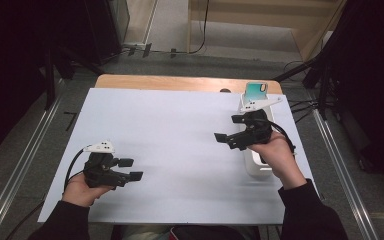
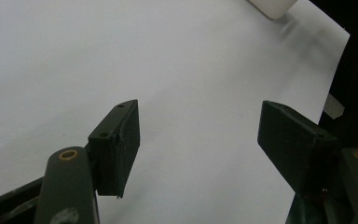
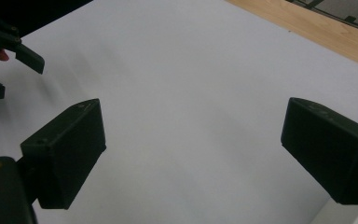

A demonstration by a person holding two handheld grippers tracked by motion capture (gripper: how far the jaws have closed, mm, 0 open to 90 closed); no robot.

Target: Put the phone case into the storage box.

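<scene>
White tray (image 1: pixel 256 167) lies under the right claw (image 1: pixel 227 128) — jaws apart.

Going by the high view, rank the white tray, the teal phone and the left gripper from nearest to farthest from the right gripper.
1. White tray: directly under the right gripper, at the table's right edge.
2. Teal phone: just beyond, at the far right.
3. Left gripper: across the sheet, near left.

The right hand (image 1: pixel 275 150) hides most of the white tray (image 1: pixel 257 167).

Left gripper (image 1: pixel 131 169) and right gripper (image 1: pixel 227 128), both jaws wide apart.
</scene>
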